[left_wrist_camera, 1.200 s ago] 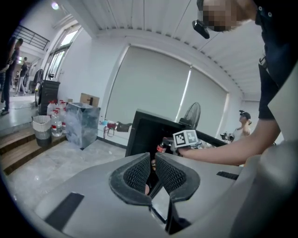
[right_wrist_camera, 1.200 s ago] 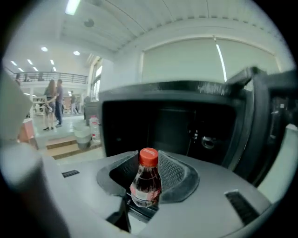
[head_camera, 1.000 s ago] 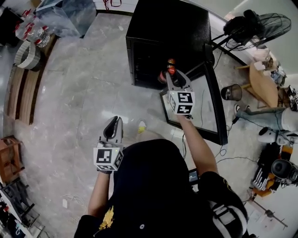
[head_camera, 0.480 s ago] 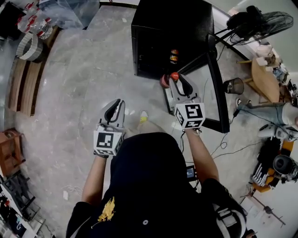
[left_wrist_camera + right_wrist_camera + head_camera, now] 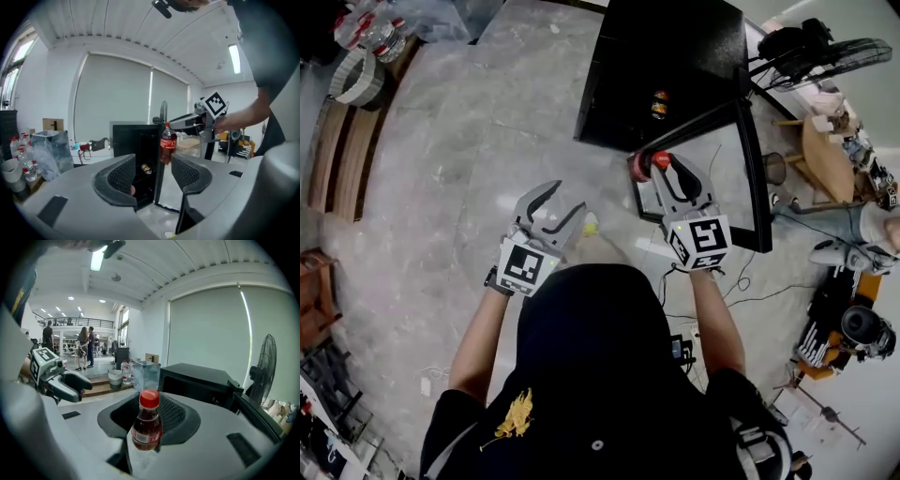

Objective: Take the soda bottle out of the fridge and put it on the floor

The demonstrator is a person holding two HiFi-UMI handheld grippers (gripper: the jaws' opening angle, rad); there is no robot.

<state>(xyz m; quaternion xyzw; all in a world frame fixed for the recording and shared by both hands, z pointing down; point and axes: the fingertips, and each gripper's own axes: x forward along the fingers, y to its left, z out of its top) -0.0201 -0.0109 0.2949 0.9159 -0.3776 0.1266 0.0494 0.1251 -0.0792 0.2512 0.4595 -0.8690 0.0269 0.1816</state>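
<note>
Between textured fingers point(image 5: 179, 415) of the right gripper point(image 5: 149, 420) stands a red-capped soda bottle point(image 5: 147, 430).

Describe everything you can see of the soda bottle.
The soda bottle is small and of clear plastic, with a red cap, a red label and dark reddish-brown drink inside. It is upright in the air, clamped between the jaws of the right gripper, outside the black fridge and beside its open door. Nothing else touches it.
</note>
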